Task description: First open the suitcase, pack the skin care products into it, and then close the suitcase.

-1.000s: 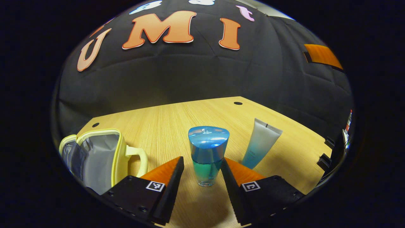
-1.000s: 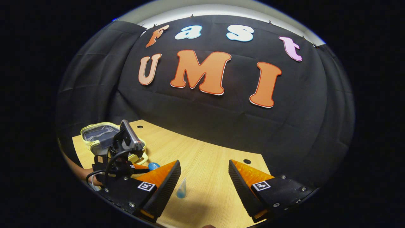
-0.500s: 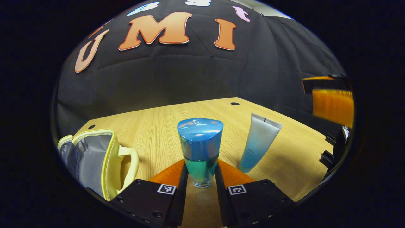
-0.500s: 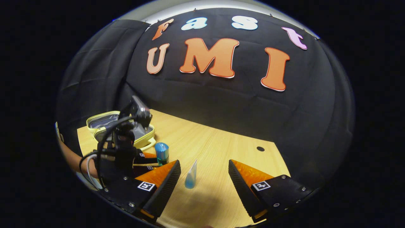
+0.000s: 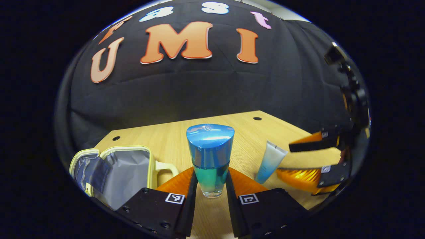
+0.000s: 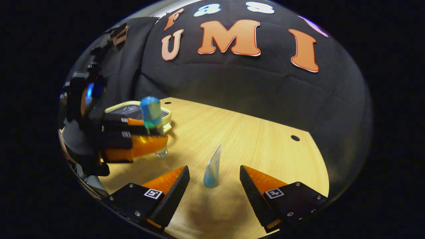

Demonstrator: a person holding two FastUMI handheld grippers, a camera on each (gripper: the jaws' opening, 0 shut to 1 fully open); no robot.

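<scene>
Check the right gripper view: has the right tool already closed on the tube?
No. The right tool is open, its fingers apart on either side of the tube, touching neither side.

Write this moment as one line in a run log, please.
left gripper: shut on blue bottle | right gripper: open around tube | suitcase: open

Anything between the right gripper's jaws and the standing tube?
No. In the right gripper view, bare wooden table lies around the upright white-and-blue tube, inside the open jaws.
</scene>
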